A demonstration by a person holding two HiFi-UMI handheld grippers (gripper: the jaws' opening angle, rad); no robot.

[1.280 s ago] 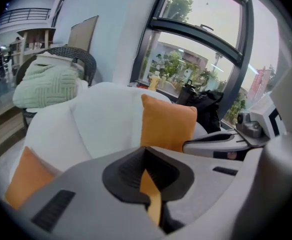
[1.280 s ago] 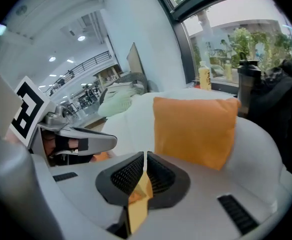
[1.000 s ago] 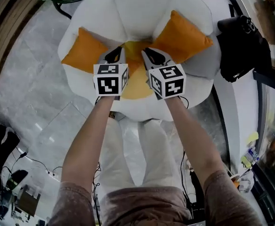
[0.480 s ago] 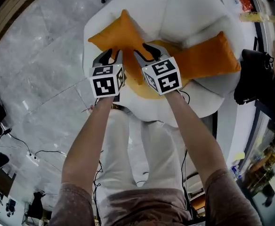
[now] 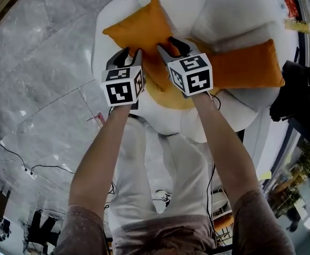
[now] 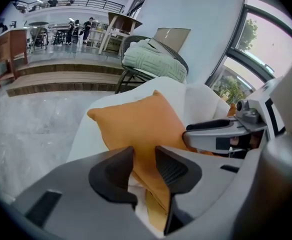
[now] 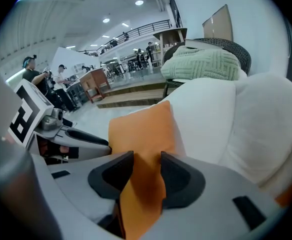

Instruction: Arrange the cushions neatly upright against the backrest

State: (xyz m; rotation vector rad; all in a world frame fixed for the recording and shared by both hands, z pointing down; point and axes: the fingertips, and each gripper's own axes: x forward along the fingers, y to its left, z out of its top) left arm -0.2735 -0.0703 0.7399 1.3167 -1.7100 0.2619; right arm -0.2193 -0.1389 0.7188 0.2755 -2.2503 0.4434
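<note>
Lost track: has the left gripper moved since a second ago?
Yes: left gripper shifted toward the armchair's left edge, to the left orange cushion; its jaws have just been opening, cushion corner between them.

- Head view: high above, facing steeply down past both forearms (image 5: 99,153) onto white armchair (image 5: 224,15) and floor (image 5: 38,89).
- Left gripper view: rides left hand-held gripper (image 6: 143,154), close on orange cushion (image 6: 136,124).
- Right gripper view: rides right hand-held gripper (image 7: 147,159), same cushion, from just alongside.
- All three share that cushion; each gripper view catches the other gripper.
</note>
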